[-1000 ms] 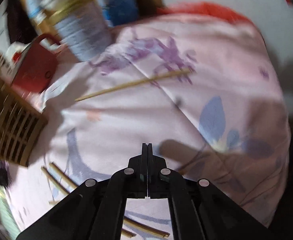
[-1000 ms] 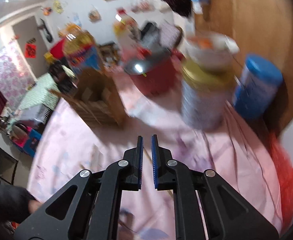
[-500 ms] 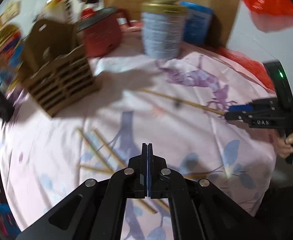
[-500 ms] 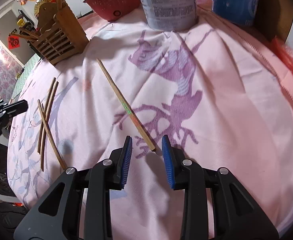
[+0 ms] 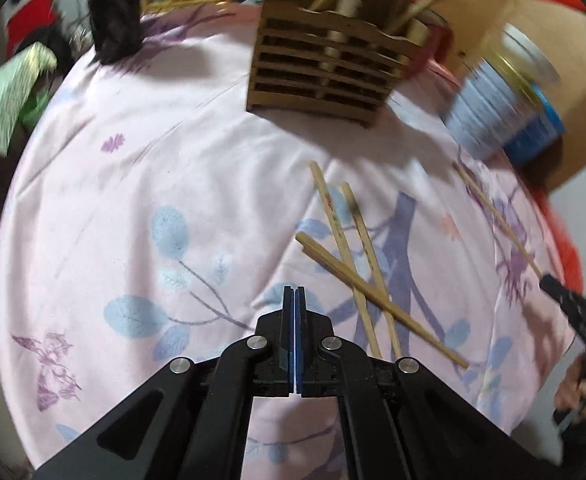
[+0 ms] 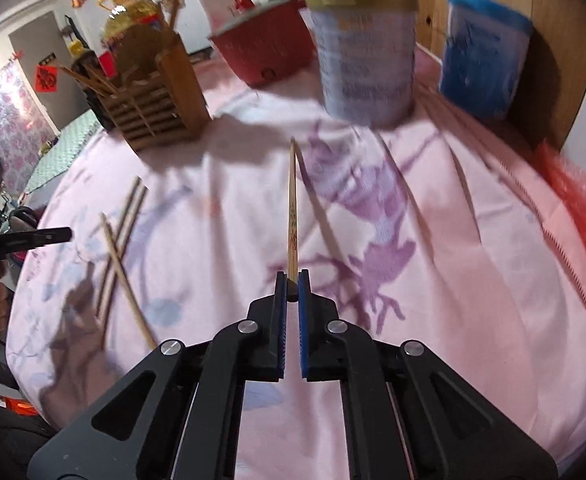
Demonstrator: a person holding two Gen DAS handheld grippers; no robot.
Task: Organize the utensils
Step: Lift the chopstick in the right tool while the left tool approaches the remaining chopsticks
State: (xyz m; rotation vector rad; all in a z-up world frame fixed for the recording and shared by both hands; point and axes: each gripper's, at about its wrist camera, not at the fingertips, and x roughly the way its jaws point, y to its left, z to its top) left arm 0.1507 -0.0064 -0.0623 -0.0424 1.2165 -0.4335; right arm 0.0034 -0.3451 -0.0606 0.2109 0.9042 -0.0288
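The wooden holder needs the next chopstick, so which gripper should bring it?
Right. The right gripper is shut on a chopstick pointing toward the wooden holder. The left gripper is shut and empty above three loose chopsticks.

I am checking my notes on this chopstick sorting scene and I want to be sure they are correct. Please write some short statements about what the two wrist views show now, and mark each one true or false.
1. The right tongs grip one end of a chopstick. True.
2. The left tongs hold a chopstick. False: they are shut with nothing between them.
3. Three loose chopsticks lie crossed on the pink cloth. True.
4. The wooden holder is empty. False: several chopsticks already stand in it.
5. The red pot stands in front of the wooden holder, near the loose chopsticks. False: it stands farther back, beside the tall can.
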